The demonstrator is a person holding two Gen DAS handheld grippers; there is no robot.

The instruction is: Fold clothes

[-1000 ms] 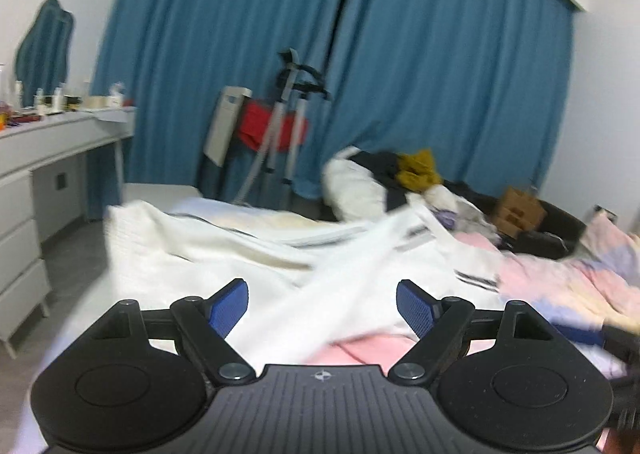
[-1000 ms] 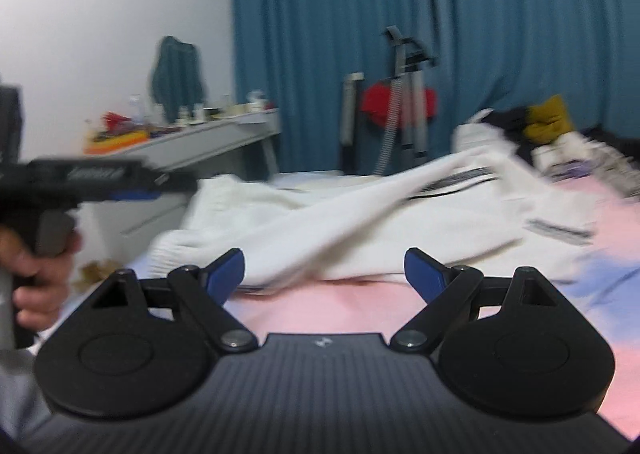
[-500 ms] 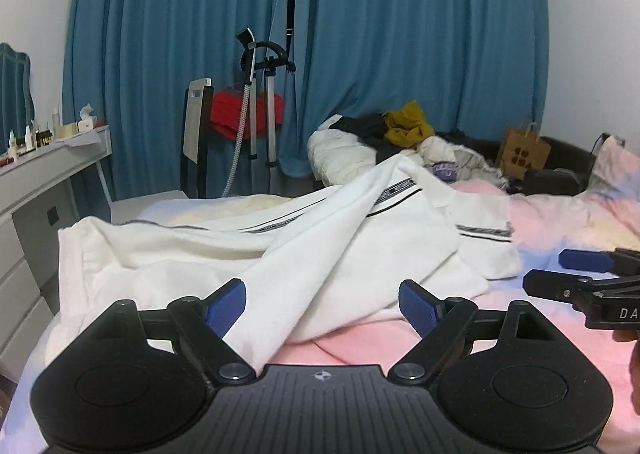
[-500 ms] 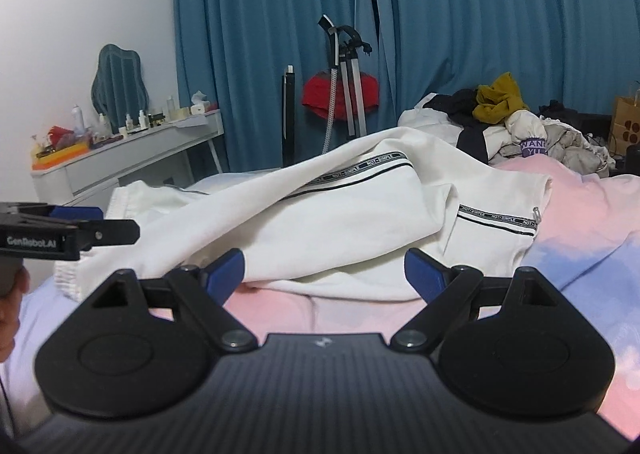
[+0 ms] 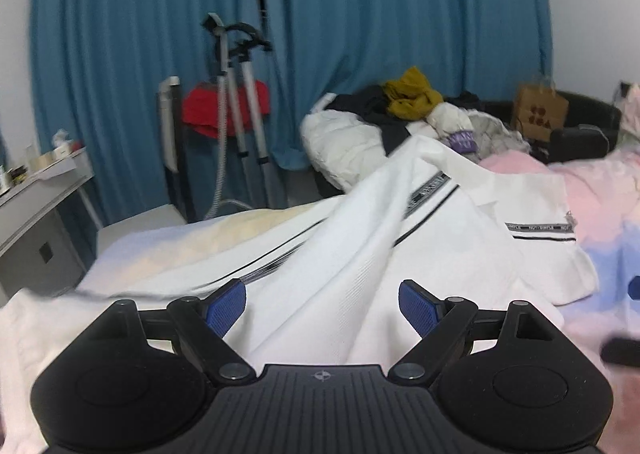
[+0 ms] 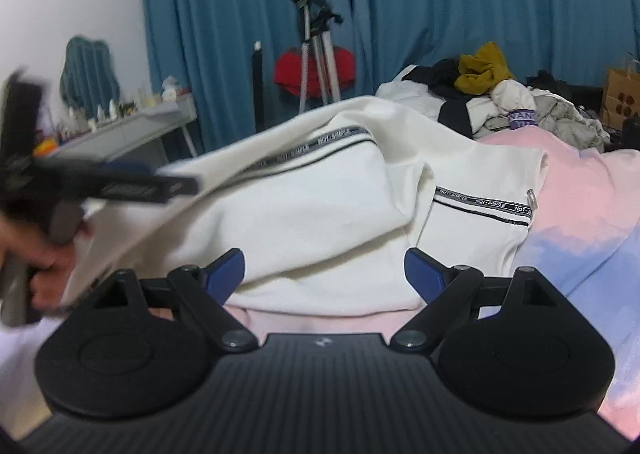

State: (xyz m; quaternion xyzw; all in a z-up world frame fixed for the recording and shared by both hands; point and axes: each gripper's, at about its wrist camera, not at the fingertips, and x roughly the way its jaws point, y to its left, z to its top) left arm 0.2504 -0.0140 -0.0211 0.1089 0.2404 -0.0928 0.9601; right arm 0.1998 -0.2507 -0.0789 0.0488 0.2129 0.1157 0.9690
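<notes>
The left gripper (image 5: 322,306) has its blue-padded fingers (image 5: 224,306) spread wide with nothing pinched; a raised fold of the white garment (image 5: 360,254) runs up between and just beyond them, and whether the pads brush the cloth cannot be told. The right gripper (image 6: 324,274) likewise has its fingers (image 6: 226,270) spread wide and empty, hovering over the near hem of the same white garment (image 6: 320,205), which lies rumpled straight ahead of them on the pink and pale blue bed cover (image 6: 580,193). Beyond both sets of fingers, a heap of other clothes (image 5: 412,109) sits at the far end of the bed in front of blue curtains (image 5: 360,13), with a garment steamer (image 5: 236,101) standing to the left. Only the right wrist view shows the left gripper from outside, blurred at the left edge and held by a hand (image 6: 44,266) against the garment's left end, and it shows the printed trim band on the garment sharply. Only the left wrist view shows the cream sheet (image 5: 224,234) beyond the garment to the left of the fingers, and a dark blurred shape (image 5: 622,350) at the right edge.
</notes>
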